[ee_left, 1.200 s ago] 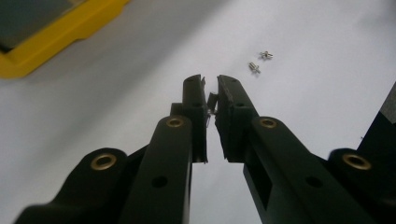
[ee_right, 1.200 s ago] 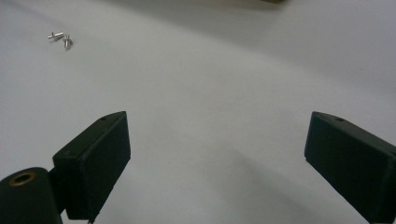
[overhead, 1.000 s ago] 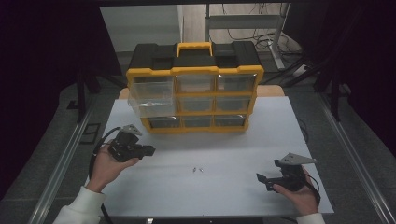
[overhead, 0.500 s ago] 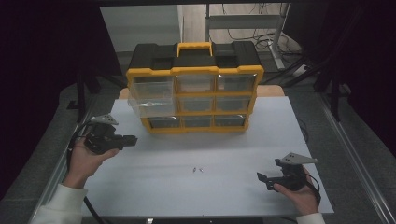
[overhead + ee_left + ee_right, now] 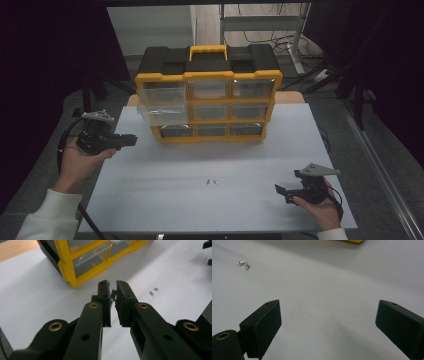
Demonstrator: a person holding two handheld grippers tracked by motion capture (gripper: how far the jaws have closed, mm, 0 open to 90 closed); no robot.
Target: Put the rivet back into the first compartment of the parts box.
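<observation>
Between the left tool's clenched jaws a small screw, right tool released, empty.

Drawer organizer sitting at the back middle of the surface, two tiny screws lying out front of it near the center. Left claw off the left edge, right claw near the front right corner.
</observation>
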